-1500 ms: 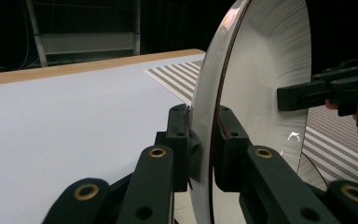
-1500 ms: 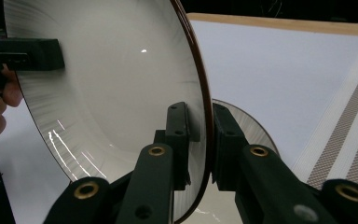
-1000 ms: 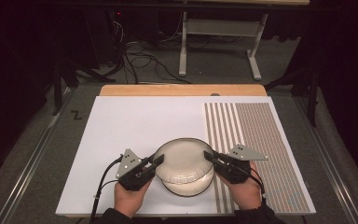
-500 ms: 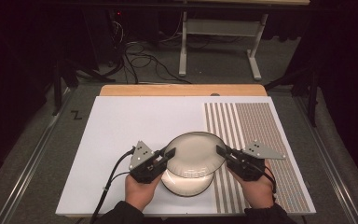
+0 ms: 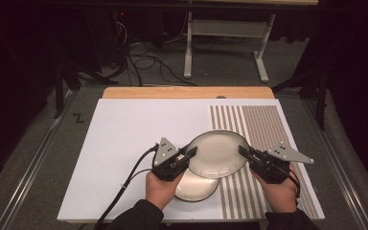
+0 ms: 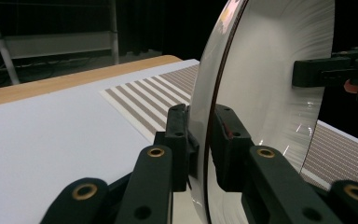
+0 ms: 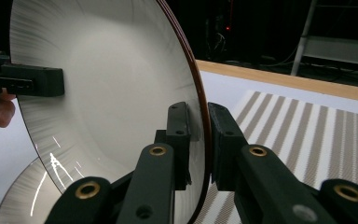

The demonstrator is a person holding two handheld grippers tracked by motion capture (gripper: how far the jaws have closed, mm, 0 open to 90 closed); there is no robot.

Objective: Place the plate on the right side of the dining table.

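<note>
Nearest the person, two hands come in at the desk's front edge, one gripper in each. The left gripper is clamped on the left rim of the upper bowl; in the left gripper view its pads pinch the thin rim from both sides. The right gripper holds the opposite rim the same way, jaws narrow around the edge. Between them the upper bowl hangs off the desk, partly over the striped mat, and just in front of it, below it, a second bowl sits on the white sheet.

The step looks like lifting one bowl off the other and carrying it away. To do it well, both hands should probably travel together at one height, since a rim grip is shallow and any twist could let the bowl slip. Clearing the lower bowl before setting down seems wise.

Count: two bowls, two grippers, one striped mat, one white sheet. Beyond the desk stands a metal frame and some floor cables.
</note>
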